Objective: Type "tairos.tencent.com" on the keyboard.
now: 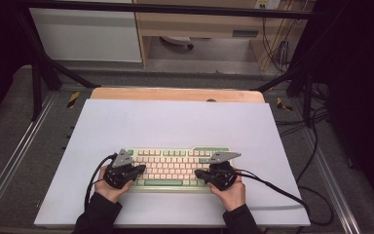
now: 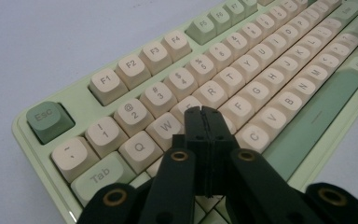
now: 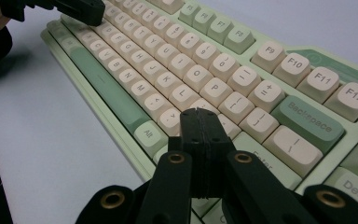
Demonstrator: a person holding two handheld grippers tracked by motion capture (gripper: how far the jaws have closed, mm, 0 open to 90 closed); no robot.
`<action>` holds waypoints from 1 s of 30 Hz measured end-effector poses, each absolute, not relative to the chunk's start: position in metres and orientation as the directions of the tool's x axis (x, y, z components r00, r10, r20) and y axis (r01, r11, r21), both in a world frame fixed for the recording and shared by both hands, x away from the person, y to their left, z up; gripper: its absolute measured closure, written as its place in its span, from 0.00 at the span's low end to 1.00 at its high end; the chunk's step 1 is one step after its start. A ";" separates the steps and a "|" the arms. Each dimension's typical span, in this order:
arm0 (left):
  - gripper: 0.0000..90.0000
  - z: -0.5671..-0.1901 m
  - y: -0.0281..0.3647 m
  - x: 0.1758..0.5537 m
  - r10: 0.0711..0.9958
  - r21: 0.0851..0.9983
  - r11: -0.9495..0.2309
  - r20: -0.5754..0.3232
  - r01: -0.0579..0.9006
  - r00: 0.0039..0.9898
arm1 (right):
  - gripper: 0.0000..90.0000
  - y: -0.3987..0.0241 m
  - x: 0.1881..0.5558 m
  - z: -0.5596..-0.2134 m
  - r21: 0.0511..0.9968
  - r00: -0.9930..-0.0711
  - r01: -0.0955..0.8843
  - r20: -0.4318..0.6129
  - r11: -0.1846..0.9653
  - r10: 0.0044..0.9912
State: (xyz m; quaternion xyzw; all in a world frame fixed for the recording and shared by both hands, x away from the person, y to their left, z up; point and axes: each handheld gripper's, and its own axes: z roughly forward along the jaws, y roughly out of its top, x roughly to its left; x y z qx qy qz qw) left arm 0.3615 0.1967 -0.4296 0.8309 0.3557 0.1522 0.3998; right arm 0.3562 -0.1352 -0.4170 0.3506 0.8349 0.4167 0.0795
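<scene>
A pale green keyboard [image 1: 175,168] with cream keys lies near the front of the white table. My left gripper [image 1: 140,169] hovers over its left end, jaws pressed together with nothing between them. In the left gripper view the closed tips [image 2: 202,112] sit just above the keys near W and E of the keyboard [image 2: 279,70]. My right gripper [image 1: 198,173] is over the right end, also shut and empty. In the right gripper view its tips [image 3: 199,113] hang above the keys right of L on the keyboard [image 3: 177,60], and the left gripper [image 3: 81,9] shows at the far end.
The white sheet [image 1: 175,122] covers a wooden table [image 1: 175,94]. Black cables [image 1: 292,195] trail from both grippers across the front of the sheet. A dark frame [image 1: 39,73] and floor cables [image 1: 311,126] surround the table.
</scene>
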 end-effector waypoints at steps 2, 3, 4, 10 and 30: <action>1.00 -0.430 0.197 0.361 0.713 0.773 -0.428 -0.030 0.468 0.701 | 1.00 -0.135 0.356 -0.417 0.750 -0.740 0.521 0.160 0.407 0.653; 1.00 -0.430 0.197 0.361 0.712 0.774 -0.428 -0.030 0.468 0.701 | 1.00 -0.135 0.356 -0.417 0.750 -0.741 0.521 0.161 0.407 0.652; 1.00 -0.430 0.197 0.362 0.712 0.774 -0.428 -0.030 0.467 0.702 | 1.00 -0.135 0.356 -0.417 0.751 -0.741 0.521 0.162 0.406 0.652; 1.00 -0.430 0.197 0.362 0.711 0.775 -0.427 -0.031 0.466 0.703 | 1.00 -0.135 0.356 -0.417 0.751 -0.741 0.522 0.163 0.406 0.651; 1.00 -0.427 0.199 0.357 0.703 0.780 -0.428 -0.030 0.457 0.710 | 1.00 -0.136 0.355 -0.414 0.759 -0.742 0.517 0.167 0.396 0.649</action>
